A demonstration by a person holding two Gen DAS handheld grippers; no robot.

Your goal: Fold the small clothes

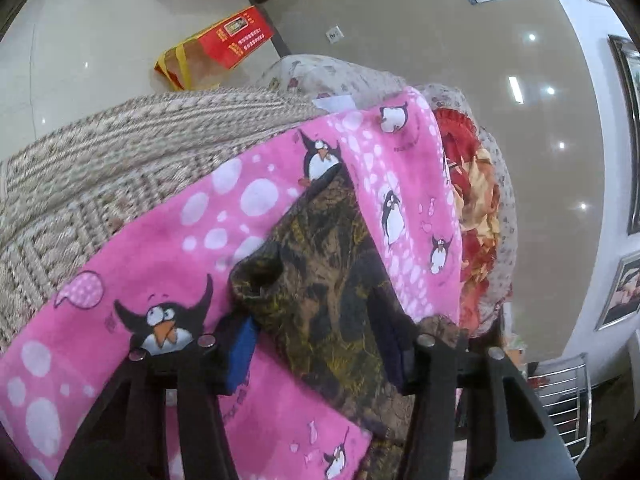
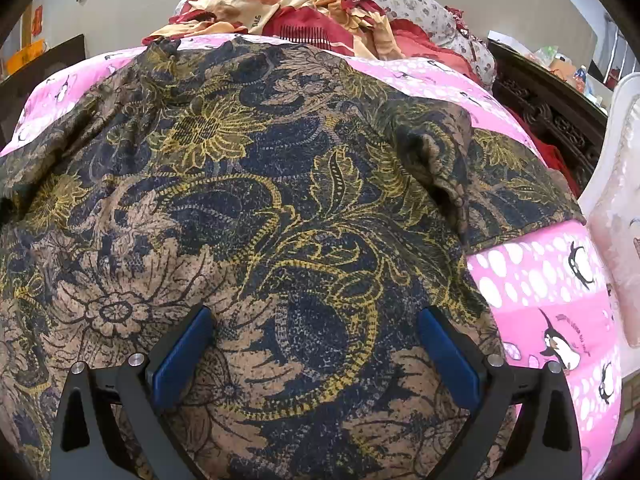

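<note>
Our left tool [image 1: 320,344] straddles the batik garment's [image 1: 320,248] edge, pads apart; the right tool [image 2: 316,348] hovers apart above it.

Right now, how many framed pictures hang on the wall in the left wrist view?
2: upper frame at the right edge, lower frame below it. Others may be cut off.

A batik garment [image 2: 256,184] is spread on a penguin-print blanket [image 2: 552,280]; crumpled bedding [image 2: 320,12] is heaped behind it, a woven mat [image 1: 120,160] beside the blanket.
</note>
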